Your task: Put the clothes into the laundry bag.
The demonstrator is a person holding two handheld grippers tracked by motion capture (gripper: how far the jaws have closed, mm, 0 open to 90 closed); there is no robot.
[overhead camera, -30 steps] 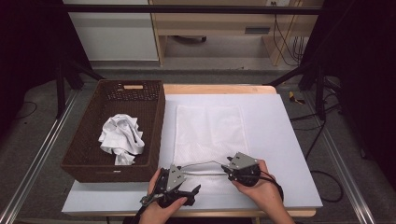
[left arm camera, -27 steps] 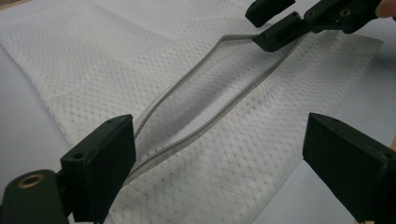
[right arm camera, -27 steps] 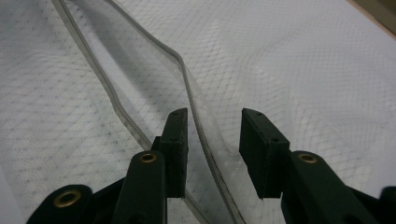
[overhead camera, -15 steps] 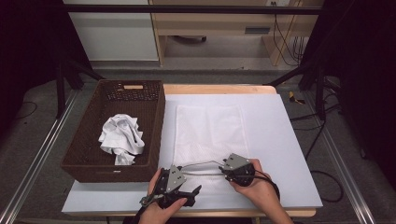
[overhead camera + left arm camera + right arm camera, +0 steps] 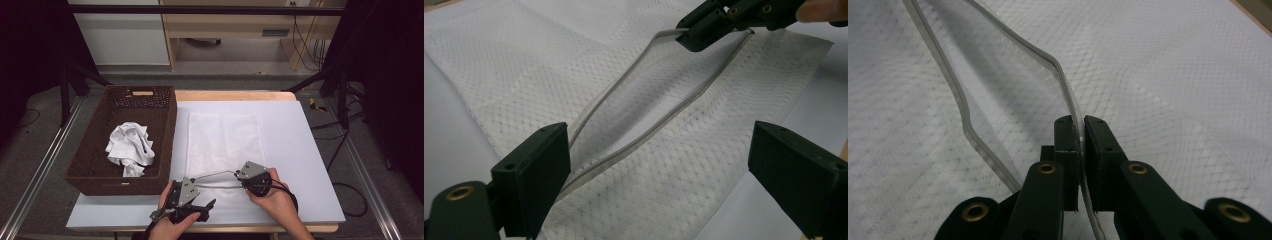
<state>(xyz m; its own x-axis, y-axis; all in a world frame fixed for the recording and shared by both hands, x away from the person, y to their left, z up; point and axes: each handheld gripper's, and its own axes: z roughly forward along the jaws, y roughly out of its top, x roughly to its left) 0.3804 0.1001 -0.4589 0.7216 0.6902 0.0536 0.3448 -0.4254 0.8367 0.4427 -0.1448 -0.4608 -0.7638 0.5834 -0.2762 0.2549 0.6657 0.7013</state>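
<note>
A white mesh bag (image 5: 222, 145) is laid flat on the table (image 5: 300, 150), right of the basket (image 5: 165, 130), with its zipper mouth at the near end. The upper zipper edge (image 5: 1060, 75) is pinched between the right gripper (image 5: 1082, 131) jaws, which have just been closing, and is lifted off the lower layer so the mouth gapes. The left gripper (image 5: 659, 165) is held with jaws spread wide at the mouth's left end, nothing clamped. Crumpled white cloth (image 5: 130, 145) is seen in the basket.
</note>
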